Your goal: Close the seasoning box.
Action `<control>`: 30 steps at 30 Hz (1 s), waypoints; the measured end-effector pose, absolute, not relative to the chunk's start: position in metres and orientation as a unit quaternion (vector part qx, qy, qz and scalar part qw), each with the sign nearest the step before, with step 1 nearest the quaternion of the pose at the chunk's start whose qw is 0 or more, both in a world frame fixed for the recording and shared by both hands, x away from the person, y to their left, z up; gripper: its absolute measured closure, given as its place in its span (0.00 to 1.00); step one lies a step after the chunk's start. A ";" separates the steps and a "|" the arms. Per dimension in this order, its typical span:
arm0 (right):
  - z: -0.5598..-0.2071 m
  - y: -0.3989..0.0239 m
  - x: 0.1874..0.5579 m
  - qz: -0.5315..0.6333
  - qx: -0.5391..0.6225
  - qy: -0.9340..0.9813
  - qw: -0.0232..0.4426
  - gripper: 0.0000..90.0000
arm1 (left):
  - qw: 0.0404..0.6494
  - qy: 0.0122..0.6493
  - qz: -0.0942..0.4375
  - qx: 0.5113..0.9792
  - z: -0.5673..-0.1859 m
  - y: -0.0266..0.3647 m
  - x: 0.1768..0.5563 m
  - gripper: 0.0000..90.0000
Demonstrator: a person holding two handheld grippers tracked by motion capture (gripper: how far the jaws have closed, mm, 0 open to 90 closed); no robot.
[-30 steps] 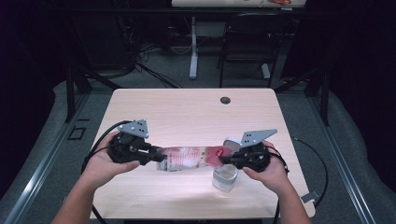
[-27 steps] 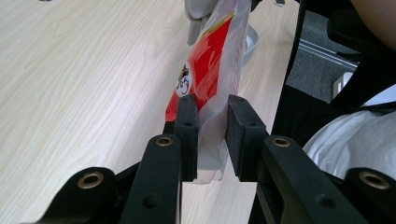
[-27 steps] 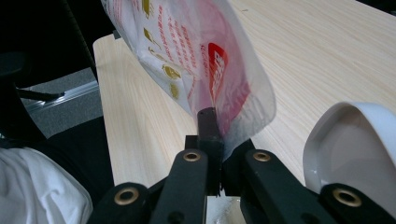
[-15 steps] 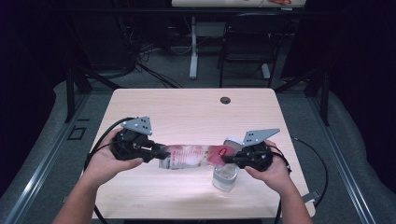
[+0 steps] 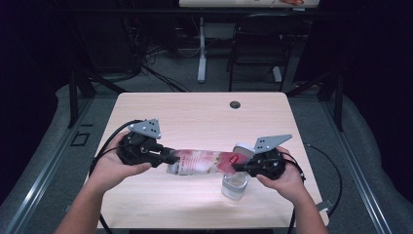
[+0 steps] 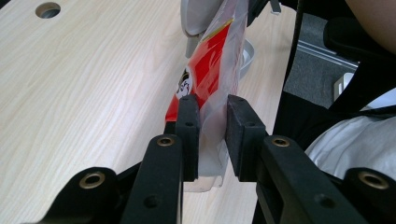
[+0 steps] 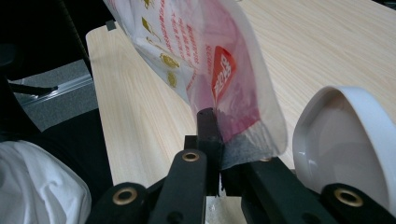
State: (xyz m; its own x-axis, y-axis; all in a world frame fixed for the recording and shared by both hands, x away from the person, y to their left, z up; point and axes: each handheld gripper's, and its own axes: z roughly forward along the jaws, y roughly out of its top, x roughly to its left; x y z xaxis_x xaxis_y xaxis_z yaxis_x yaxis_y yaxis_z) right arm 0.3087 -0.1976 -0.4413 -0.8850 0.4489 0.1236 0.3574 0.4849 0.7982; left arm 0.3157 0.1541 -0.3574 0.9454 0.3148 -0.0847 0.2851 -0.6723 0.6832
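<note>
A clear and red plastic bag (image 5: 202,162) hangs stretched level above the table between my two grippers. My left gripper (image 5: 168,157) is shut on its left end; in the left gripper view the bag (image 6: 212,65) runs away from the pads (image 6: 189,121), which pinch its folded end. My right gripper (image 5: 238,167) is shut on the bag's right edge, and in the right gripper view its jaws (image 7: 217,140) clamp the thin seam of the bag (image 7: 205,51). A clear glass jar (image 5: 235,186) stands just below the bag's right end.
A white round lid (image 5: 242,147) (image 7: 345,135) lies beside the right gripper. The wooden table (image 5: 195,117) has a cable hole (image 5: 235,104) near its far edge. Cables trail off both sides. A chair (image 5: 253,44) and desk legs stand beyond the table.
The left gripper has edged slightly up and to the right. The bag stays stretched and the right gripper has kept still.
</note>
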 end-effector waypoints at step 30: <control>-0.450 -0.205 0.305 0.476 0.244 0.843 0.052 0.98 | 0.373 0.158 0.027 0.914 -0.350 0.147 0.315 0.86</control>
